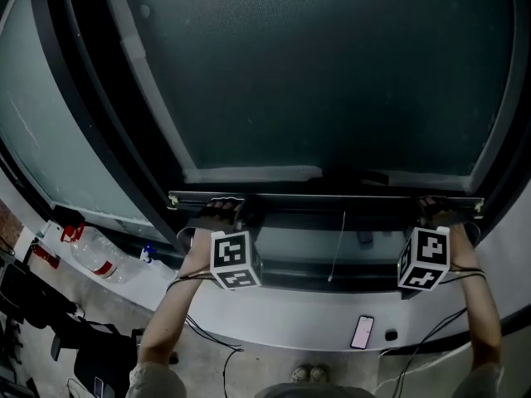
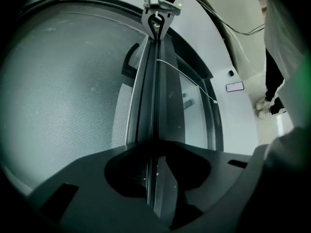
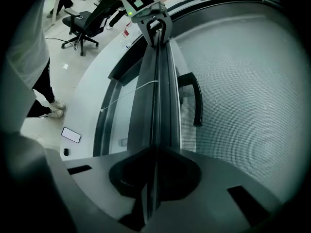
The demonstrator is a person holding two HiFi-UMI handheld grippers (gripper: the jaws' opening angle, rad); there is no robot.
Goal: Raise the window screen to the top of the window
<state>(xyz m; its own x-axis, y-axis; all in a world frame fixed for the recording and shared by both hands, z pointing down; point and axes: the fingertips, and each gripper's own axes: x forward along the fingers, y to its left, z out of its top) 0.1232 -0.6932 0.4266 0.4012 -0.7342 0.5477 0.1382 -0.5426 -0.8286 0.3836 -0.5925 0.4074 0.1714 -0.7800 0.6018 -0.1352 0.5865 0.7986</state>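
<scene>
Fingers (image 2: 82, 174): left gripper (image 2: 156, 152) wide round bar (image 2: 150, 81) | right gripper (image 3: 155, 154) clamping | head view hides both

Free room lies below the screen bar (image 1: 332, 199), crossed by a hanging cord (image 1: 338, 247); a black handle (image 3: 197, 103) projects above it.

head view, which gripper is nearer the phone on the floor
The right gripper, at the right end of the screen bar: the phone lies below and slightly left of it, well away from the left gripper.
</scene>
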